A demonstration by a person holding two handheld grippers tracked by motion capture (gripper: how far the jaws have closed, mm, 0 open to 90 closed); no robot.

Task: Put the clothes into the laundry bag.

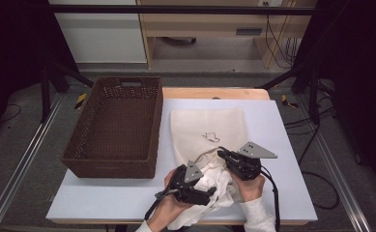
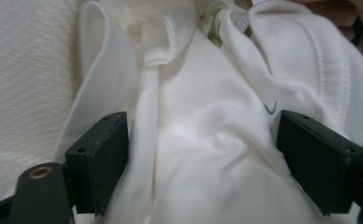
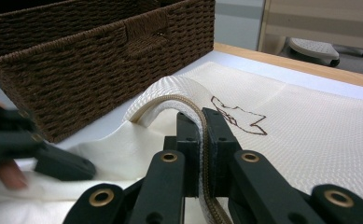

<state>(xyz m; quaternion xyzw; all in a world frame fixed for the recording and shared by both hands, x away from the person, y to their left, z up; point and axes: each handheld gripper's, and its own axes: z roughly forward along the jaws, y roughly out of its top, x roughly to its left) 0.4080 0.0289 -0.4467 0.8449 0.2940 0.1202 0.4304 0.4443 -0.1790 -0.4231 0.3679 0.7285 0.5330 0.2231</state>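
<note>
High view: cream mesh bag lies flat at table centre, wicker basket at its nine o'clock. White garment spills from the bag's mouth at six o'clock.

Left gripper view: left gripper stands spread, garment between the jaws, unpinched.

Right gripper view: right gripper pinches the bag's zipper edge, lifting the mouth.

Judgement: stuffing step underway; next move calls for re-gripping the cloth and pushing toward twelve o'clock.

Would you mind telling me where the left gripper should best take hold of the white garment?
Probably the raised fold of the white garment, coming from above with open jaws astride it. That ridge stands proud and narrow, while the cloth around it lies broad and slack.
</note>
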